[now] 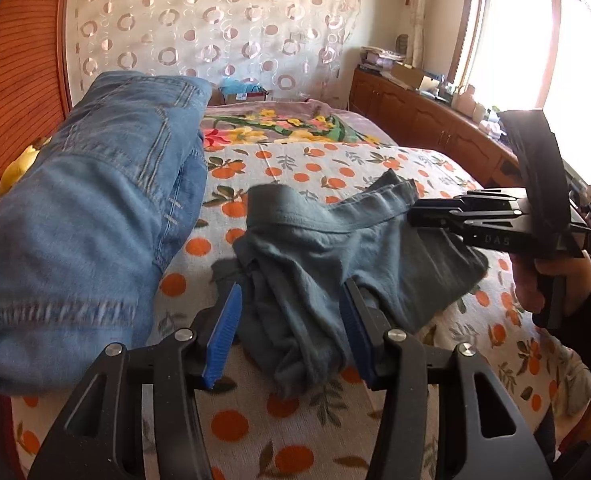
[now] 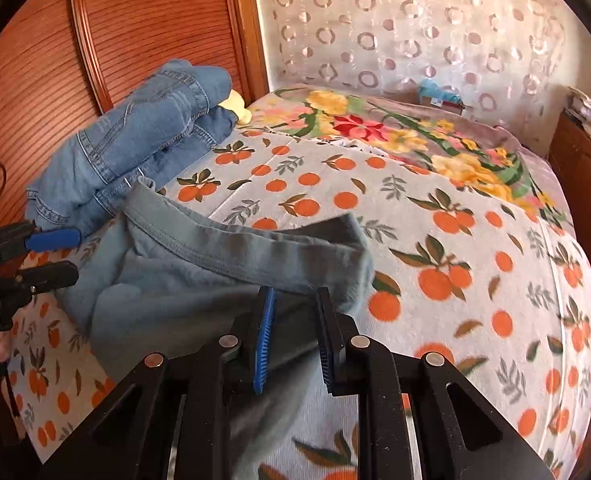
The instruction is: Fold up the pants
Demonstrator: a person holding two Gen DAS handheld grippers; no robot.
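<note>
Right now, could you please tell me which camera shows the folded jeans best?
The left wrist view: the jeans fill its left side, seams and hem clear. The right wrist view shows them smaller, against the headboard.

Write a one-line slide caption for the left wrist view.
Left hand-held gripper open around crumpled grey pants on an orange-print bedspread, folded jeans alongside.

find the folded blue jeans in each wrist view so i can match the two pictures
Left wrist view: the folded blue jeans fill the left side, lying on the bed left of the grey pants.
Right wrist view: the folded blue jeans sit upper left, against the wooden headboard, beyond the grey pants.
Shared landmark: the orange-print bedspread under both garments.
</note>
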